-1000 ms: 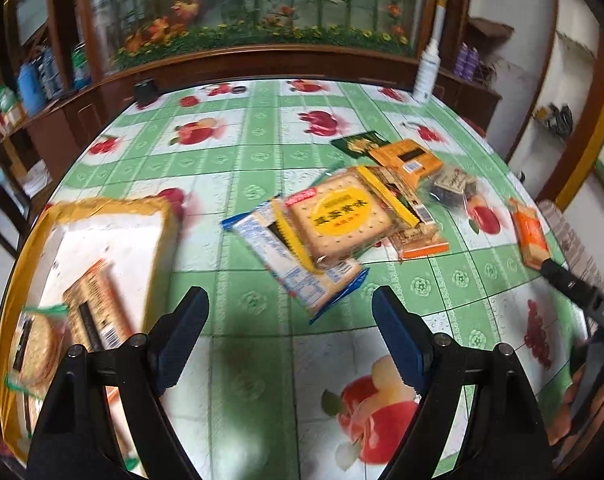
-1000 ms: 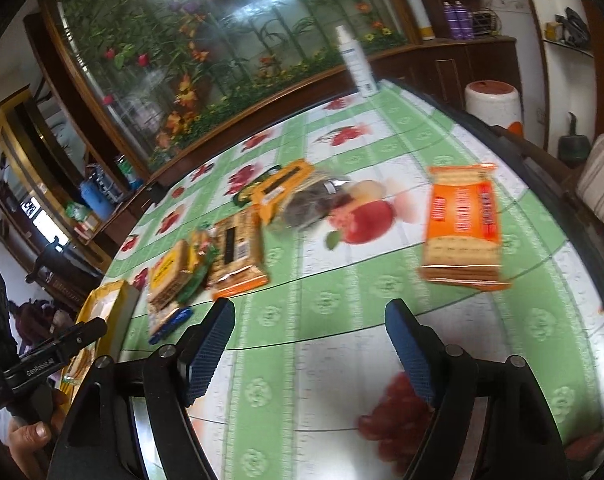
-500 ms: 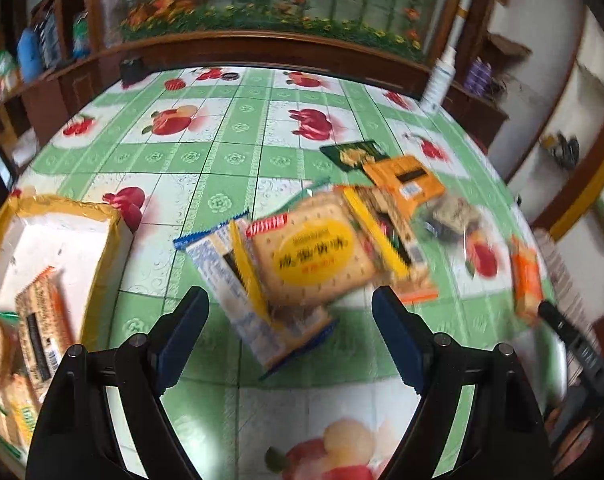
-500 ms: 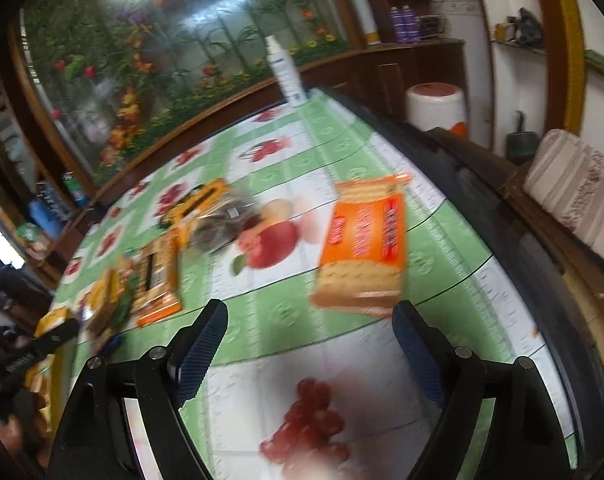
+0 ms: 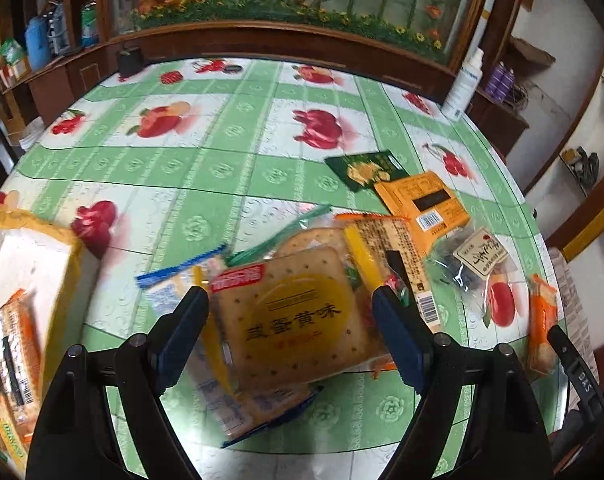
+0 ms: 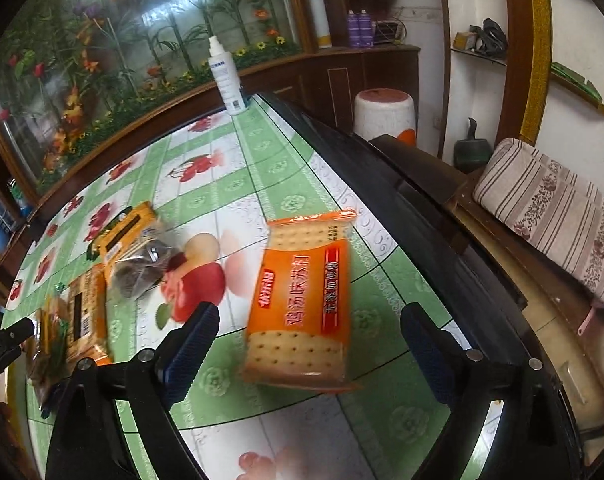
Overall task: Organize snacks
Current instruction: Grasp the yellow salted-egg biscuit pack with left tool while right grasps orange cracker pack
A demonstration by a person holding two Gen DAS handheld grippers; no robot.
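My left gripper [image 5: 292,332] is open, its fingers on either side of a yellow-label cracker pack [image 5: 298,320] that tops a pile of snack packs; a blue-edged pack [image 5: 190,300] lies under it. A yellow box [image 5: 34,280] at the left holds several packs. My right gripper [image 6: 307,342] is open around an orange cracker pack [image 6: 305,300] lying near the table's right edge; the same pack shows in the left wrist view [image 5: 541,328]. I cannot tell whether either gripper touches its pack.
More packs lie behind the pile: an orange one [image 5: 425,204], a dark green one [image 5: 365,168] and a clear bag of dark sweets [image 5: 469,264]. A white spray bottle [image 6: 226,76] stands at the far corner. The dark table edge [image 6: 401,200] runs right of the orange pack.
Both grippers have moved forward. The left one has come up to the yellow-label pack, the right one up to the orange pack. Both stay open.
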